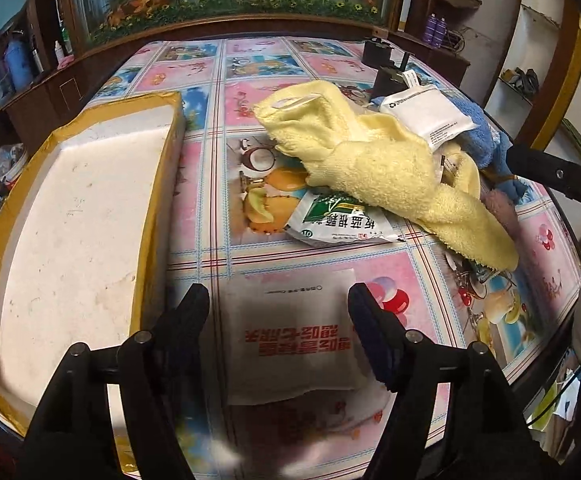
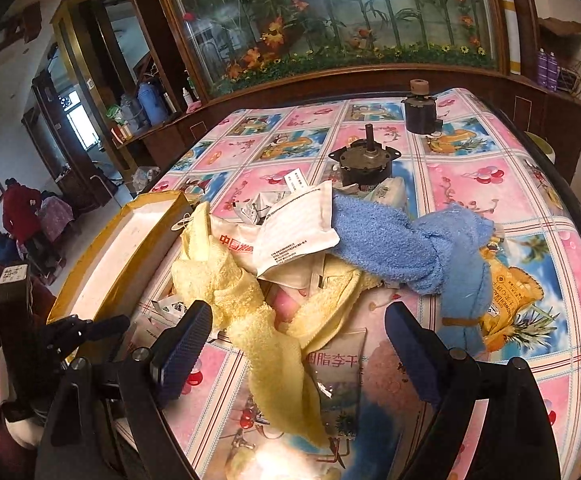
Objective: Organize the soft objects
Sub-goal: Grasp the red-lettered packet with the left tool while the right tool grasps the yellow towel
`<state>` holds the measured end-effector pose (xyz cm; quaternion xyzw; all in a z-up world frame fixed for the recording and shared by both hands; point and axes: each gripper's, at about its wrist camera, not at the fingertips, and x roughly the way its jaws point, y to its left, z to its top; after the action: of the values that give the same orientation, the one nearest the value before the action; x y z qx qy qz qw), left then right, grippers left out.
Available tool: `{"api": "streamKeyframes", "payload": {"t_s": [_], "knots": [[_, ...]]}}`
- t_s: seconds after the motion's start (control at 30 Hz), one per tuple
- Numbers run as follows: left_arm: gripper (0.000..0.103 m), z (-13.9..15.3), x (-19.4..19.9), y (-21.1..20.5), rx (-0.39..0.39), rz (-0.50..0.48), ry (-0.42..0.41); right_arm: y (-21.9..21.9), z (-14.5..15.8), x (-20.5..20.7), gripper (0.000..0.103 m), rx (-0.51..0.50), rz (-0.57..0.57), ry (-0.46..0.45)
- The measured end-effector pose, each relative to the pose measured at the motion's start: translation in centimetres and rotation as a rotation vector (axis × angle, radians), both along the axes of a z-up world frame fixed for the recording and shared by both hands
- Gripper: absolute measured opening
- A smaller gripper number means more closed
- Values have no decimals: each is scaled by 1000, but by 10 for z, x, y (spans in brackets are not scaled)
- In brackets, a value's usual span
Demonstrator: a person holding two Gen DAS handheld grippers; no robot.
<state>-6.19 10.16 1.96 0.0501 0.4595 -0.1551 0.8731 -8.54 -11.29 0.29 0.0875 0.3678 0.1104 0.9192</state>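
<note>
The left gripper (image 1: 278, 304) hangs low over a flat white packet with red print (image 1: 294, 332) lying on the tabletop (image 1: 410, 268), its fingers straddling the packet's sides without clearly pressing it, apparently lined up for a pickup. The foam-lined box (image 1: 74, 240) just beside it looks like the intended bin. The right gripper (image 2: 298, 336) stands wide and empty over the yellow towel (image 2: 274, 344), which trails from a heap with the blue towel (image 2: 402, 244) and white pouch (image 2: 294, 228).

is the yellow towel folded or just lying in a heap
In a heap. The yellow towel lies crumpled and twisted across the table, over some packets, with a white pouch on top.
</note>
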Motion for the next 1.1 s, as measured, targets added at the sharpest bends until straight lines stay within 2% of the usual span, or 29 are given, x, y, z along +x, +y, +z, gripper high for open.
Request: {"api": "streamKeyframes", "payload": {"t_s": [0.13, 0.3, 0.37, 0.47, 0.53, 0.6, 0.63, 0.7, 0.73, 0.77, 0.8, 0.83, 0.87, 0.9, 1.0, 1.1], "knots": [[72, 8, -12, 10, -54, -4, 14, -1, 2, -1, 90, 9, 2, -8], [72, 30, -37, -8, -173, -143, -9, -1, 3, -1, 90, 14, 8, -13], [72, 24, -32, -20, -119, -131, 7, 1, 2, 0, 90, 21, 13, -10], [72, 4, -12, -21, 0, -2, 29, 6, 1, 0, 90, 32, 28, -4], [72, -7, -3, -16, 38, 37, 31, 8, 0, -1, 90, 35, 36, -4], [77, -12, -3, -22, 87, 24, 5, 9, 1, -3, 90, 37, 43, -5], [85, -15, -4, -27, 101, 10, 3, 9, 1, -3, 90, 36, 44, -6], [86, -22, -6, -40, 146, -7, -12, 8, 0, -3, 90, 37, 44, -4], [87, -22, -7, -43, 143, -15, -29, 8, -1, -2, 90, 40, 43, 1], [84, -20, -9, -44, 129, -20, -33, 8, -2, -1, 90, 42, 42, 5], [76, -17, -10, -43, 115, -18, -42, 9, -2, -1, 90, 44, 40, 10], [53, -12, -11, -41, 104, -21, -50, 9, -3, -1, 90, 45, 41, 13], [46, -10, -9, -35, 40, -38, -17, 10, -3, 0, 90, 44, 43, 15], [46, -9, -9, -28, -15, -36, 2, 11, -2, 0, 90, 39, 46, 17], [44, -11, -10, -15, -4, -21, -13, 16, 1, 0, 90, 19, 53, 16], [44, -9, -12, 3, -88, -40, -11, 19, 2, 3, 90, 12, 55, 15]]}}
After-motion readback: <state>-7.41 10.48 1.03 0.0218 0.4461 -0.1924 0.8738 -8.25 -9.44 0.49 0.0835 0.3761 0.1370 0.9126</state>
